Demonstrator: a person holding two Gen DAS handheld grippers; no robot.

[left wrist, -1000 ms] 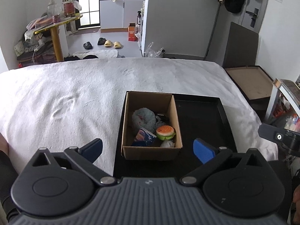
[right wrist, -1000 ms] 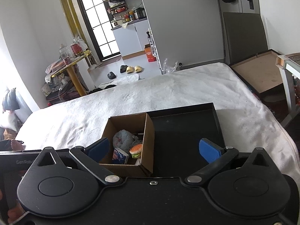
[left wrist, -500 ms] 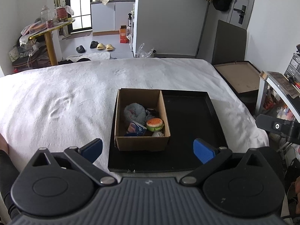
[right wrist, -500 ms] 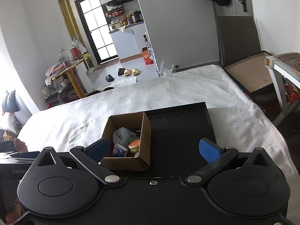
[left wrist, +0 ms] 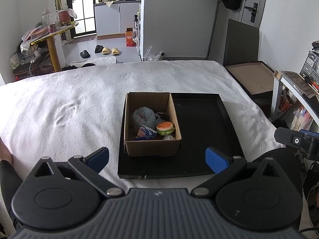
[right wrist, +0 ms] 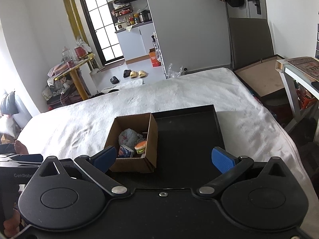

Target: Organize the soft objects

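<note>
Evidently sorting is finished: the soft toys [left wrist: 153, 122] sit in the cardboard box [left wrist: 151, 147], at the black tray's [left wrist: 201, 169] nine o'clock; the left gripper [left wrist: 157, 157] and right gripper [right wrist: 163, 156] gape wide, empty.

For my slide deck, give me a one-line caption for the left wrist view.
Open left gripper above a bed, facing a cardboard box of soft toys on a black tray.
</note>
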